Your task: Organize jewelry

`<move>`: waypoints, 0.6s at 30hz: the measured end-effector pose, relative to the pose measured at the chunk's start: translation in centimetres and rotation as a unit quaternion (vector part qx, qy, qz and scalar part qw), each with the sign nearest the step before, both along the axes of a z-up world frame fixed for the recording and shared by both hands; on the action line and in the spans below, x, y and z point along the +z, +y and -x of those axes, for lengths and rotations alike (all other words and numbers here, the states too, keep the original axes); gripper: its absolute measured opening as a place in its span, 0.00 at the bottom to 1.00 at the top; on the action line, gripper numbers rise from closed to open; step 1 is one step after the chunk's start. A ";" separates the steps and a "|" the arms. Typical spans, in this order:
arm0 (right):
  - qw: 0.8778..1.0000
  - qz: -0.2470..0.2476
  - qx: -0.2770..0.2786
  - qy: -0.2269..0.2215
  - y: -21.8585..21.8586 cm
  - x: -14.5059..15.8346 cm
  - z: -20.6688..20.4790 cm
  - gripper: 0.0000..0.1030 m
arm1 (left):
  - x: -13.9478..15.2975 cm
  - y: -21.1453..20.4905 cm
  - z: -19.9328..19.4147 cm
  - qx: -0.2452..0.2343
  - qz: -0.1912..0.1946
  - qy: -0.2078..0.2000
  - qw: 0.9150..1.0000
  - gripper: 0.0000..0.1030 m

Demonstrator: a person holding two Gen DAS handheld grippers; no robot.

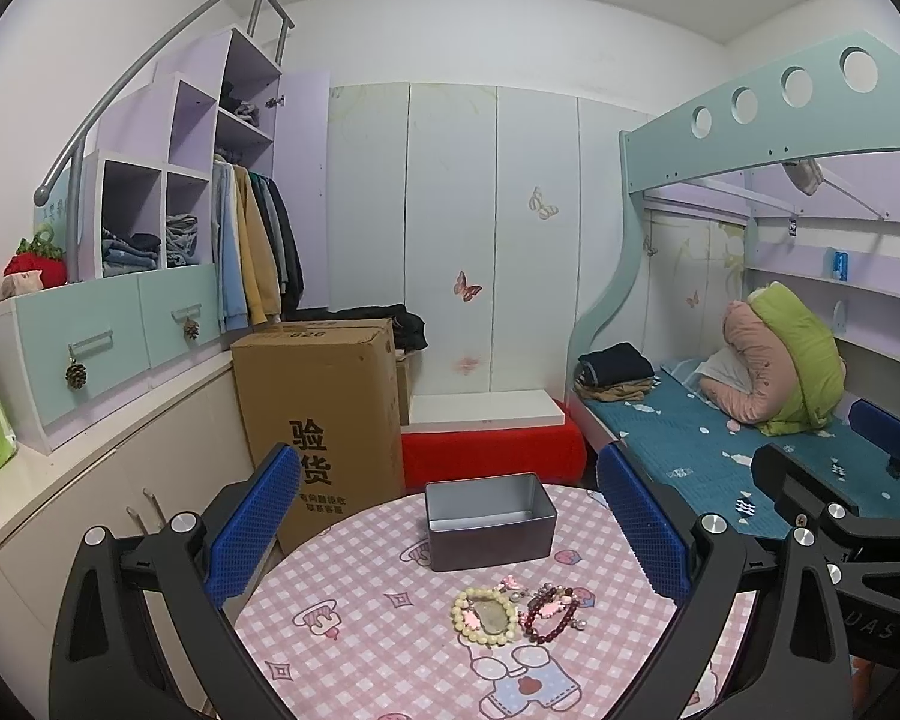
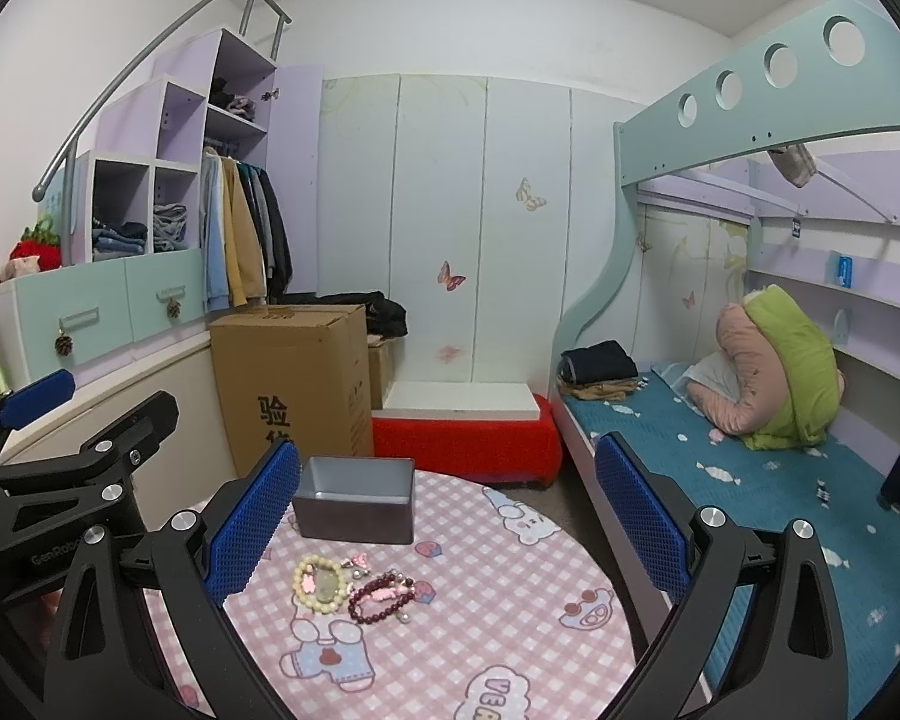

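An open grey metal tin (image 1: 489,519) stands on a round table with a pink checked cloth (image 1: 354,648). In front of it lie a cream bead bracelet (image 1: 485,615), a dark red bead bracelet (image 1: 549,615) and small pink clips (image 1: 513,583). My left gripper (image 1: 450,546) is open and empty, held above the table before the jewelry. In the right wrist view the tin (image 2: 355,507), cream bracelet (image 2: 321,585) and red bracelet (image 2: 381,600) lie left of centre. My right gripper (image 2: 447,525) is open and empty, above the table to the right of the left gripper.
A tall cardboard box (image 1: 324,414) stands behind the table on the left, a red low bench (image 1: 492,450) behind it. A bunk bed with a teal mattress (image 1: 750,450) is on the right. A counter with drawers (image 1: 90,354) runs along the left.
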State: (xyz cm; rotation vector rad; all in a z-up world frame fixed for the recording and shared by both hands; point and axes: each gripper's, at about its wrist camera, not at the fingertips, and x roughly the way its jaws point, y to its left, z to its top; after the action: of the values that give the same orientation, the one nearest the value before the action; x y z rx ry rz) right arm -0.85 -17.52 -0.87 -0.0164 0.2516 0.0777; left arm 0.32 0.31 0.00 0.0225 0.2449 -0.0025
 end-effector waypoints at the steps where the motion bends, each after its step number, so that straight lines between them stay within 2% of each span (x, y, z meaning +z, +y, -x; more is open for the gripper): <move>1: 1.000 0.001 0.000 0.000 0.1 -0.1 0.1 0.93 | 0.0 0.1 -0.1 0.000 0.000 0.000 1.000 0.93; 18: 1.000 -0.002 0.000 0.002 0.0 0.0 -0.1 0.93 | 0.3 -0.5 0.6 0.001 -0.003 -0.002 1.000 0.93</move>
State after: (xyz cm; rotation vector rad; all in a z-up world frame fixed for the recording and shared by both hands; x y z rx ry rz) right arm -0.78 -17.54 -0.90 -0.0117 0.2546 0.0781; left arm -0.26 -0.22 0.35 0.0275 0.2406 0.0001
